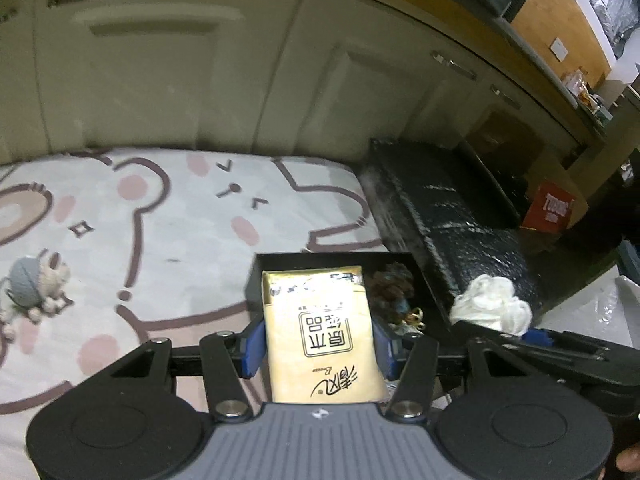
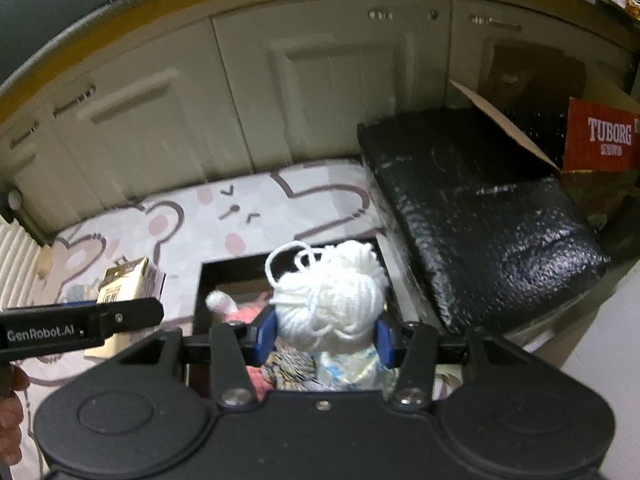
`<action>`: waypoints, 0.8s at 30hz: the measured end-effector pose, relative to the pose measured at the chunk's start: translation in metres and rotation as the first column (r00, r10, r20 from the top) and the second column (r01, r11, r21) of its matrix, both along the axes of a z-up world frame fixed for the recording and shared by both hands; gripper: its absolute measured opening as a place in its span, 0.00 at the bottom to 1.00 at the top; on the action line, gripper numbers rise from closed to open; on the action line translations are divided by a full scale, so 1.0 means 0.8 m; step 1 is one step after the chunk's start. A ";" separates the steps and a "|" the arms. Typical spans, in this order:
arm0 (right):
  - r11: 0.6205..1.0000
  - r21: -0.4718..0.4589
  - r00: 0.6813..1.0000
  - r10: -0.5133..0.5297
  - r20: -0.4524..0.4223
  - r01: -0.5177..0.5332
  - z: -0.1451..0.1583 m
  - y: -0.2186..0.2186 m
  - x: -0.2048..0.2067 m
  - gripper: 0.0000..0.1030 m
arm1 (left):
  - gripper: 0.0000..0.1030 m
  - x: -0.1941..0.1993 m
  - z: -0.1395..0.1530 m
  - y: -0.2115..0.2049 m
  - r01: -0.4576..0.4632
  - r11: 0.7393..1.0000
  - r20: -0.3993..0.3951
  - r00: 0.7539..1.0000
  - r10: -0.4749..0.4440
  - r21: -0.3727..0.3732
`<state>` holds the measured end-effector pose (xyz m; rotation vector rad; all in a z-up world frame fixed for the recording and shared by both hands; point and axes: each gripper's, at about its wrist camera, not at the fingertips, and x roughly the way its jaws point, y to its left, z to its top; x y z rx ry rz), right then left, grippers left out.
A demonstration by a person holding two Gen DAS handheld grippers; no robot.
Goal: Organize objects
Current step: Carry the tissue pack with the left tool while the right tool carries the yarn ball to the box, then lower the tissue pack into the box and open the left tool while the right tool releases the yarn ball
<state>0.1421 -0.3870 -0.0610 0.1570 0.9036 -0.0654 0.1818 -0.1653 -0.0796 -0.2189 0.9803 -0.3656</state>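
Gripper (image 2: 326, 338) fingers half-hidden behind yarn (image 2: 336, 300)

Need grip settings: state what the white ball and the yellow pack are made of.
White ball: soft yarn, matte; wound strands and a loose loop show. Yellow pack: probably thin glossy plastic film over tissues; it shines and creases near its top, though the contents are hidden.

Tissue pack (image 1: 320, 336), yarn (image 2: 336, 300) (both held).

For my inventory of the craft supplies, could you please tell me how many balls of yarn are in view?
2. A white yarn ball is held in the right gripper above the black box; a grey yarn ball lies on the bear-print mat. Others may be hidden in the box.
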 end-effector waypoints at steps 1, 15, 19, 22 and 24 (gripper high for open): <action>1.000 -0.001 1.000 0.000 -0.010 0.000 -0.003 -0.002 0.000 0.49 | 0.52 0.001 -0.003 -0.004 0.004 1.000 -0.007 1.000 -0.004 -0.006; 1.000 -0.001 0.992 0.022 -0.126 -0.022 -0.047 -0.025 0.009 0.49 | 0.52 0.018 -0.044 -0.047 0.007 0.998 -0.095 0.995 -0.013 -0.065; 0.999 -0.016 0.990 0.028 -0.140 -0.031 -0.059 -0.029 0.015 0.49 | 0.52 0.023 -0.051 -0.051 0.014 0.999 -0.107 0.994 -0.019 -0.046; 0.999 -0.008 0.991 0.038 -0.132 -0.039 -0.066 -0.030 0.023 0.53 | 0.52 0.026 -0.057 -0.050 0.008 0.999 -0.120 0.993 -0.014 -0.045; 0.999 -0.003 0.992 0.036 -0.122 -0.037 -0.069 -0.029 0.027 0.65 | 0.52 0.029 -0.060 -0.050 -0.006 0.999 -0.131 0.991 0.000 -0.044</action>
